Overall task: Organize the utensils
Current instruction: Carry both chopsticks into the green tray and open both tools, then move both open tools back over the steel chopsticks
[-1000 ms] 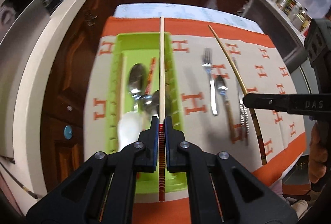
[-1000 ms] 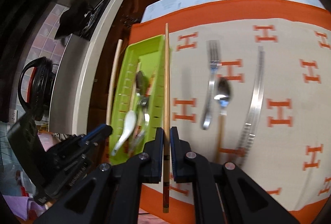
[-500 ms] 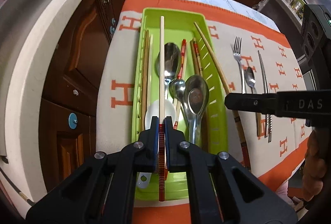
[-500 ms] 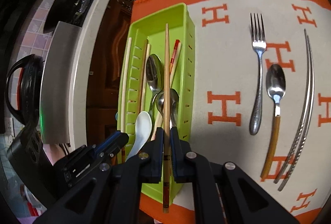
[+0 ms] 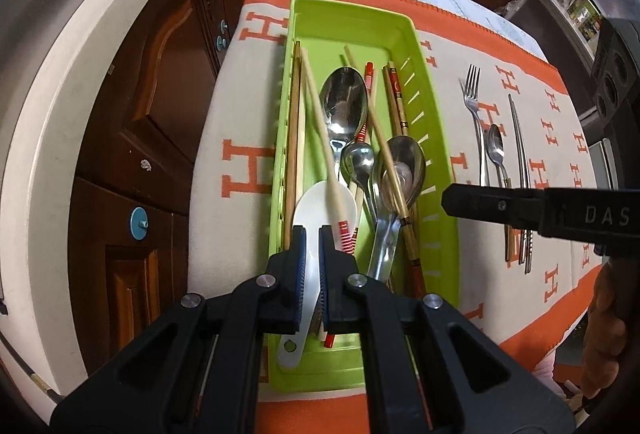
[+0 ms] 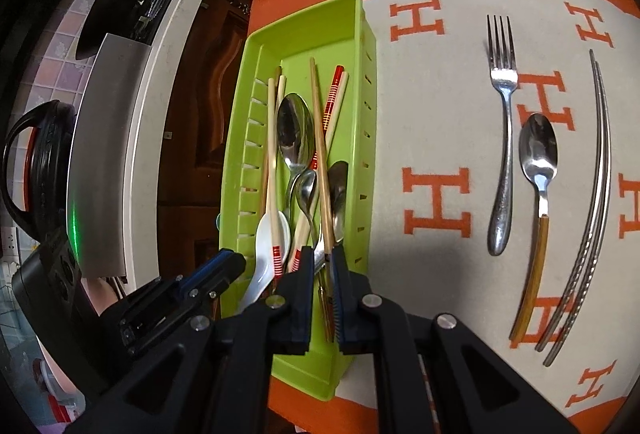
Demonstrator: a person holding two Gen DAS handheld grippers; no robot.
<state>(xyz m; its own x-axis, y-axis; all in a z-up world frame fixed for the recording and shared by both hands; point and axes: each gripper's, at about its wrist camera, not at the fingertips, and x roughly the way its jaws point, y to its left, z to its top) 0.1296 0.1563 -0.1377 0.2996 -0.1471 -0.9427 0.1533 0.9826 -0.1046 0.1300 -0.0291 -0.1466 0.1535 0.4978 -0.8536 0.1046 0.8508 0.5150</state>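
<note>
A green utensil tray [image 5: 352, 9] [image 6: 304, 29] lies on an orange-and-beige cloth and holds spoons, a white ceramic spoon [image 5: 310, 211] and several chopsticks. My left gripper [image 5: 313, 234] hovers open over the tray's near end. A pale chopstick with a red-striped end [image 5: 320, 129] lies slanted in the tray just right of its fingers. My right gripper [image 6: 322, 254] is open too, and a brown chopstick [image 6: 320, 137] lies in the tray with its end running loose between the jaws. On the cloth to the right lie a fork [image 6: 502, 137], a wooden-handled spoon [image 6: 538, 153] and metal chopsticks [image 6: 600, 161].
A white counter edge [image 5: 60, 81] and dark wooden cabinets [image 5: 152, 81] run along the left of the table. A kettle [image 6: 36, 169] stands beyond the counter. A hand [image 5: 604, 314] holds the right gripper at the table's near right corner.
Both grippers moved left over the tray and lower, then opened. The two chopsticks they held now lie in the tray among the spoons.
</note>
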